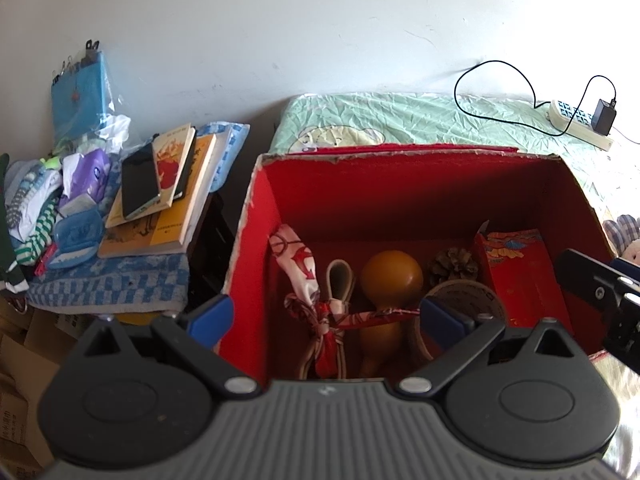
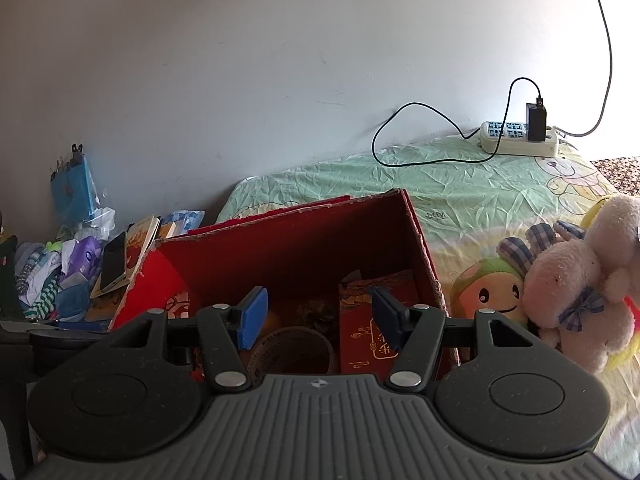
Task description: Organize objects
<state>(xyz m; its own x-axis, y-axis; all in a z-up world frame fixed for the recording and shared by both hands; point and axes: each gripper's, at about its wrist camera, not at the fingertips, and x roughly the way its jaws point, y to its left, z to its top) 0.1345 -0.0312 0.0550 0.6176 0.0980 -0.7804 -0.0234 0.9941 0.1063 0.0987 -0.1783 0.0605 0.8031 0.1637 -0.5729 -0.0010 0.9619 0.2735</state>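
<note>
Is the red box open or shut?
Open: the red box has no lid on, and the gourd and pinecone show inside.

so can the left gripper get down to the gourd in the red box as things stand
Probably yes. The left gripper hangs over the open red box with its jaws wide apart, and the gourd lies uncovered below. The patterned scarf and tape roll crowd its sides, so a clean grip may be tight.

Soft daylight, brightest right of the red box (image 1: 400, 200), blown-out glare at the right wrist view's far right edge, box interior in shadow, wall (image 2: 240, 80) dimmer left of the box, heavy fisheye bending, dark rounded corners, gripper bodies slightly soft.
</note>
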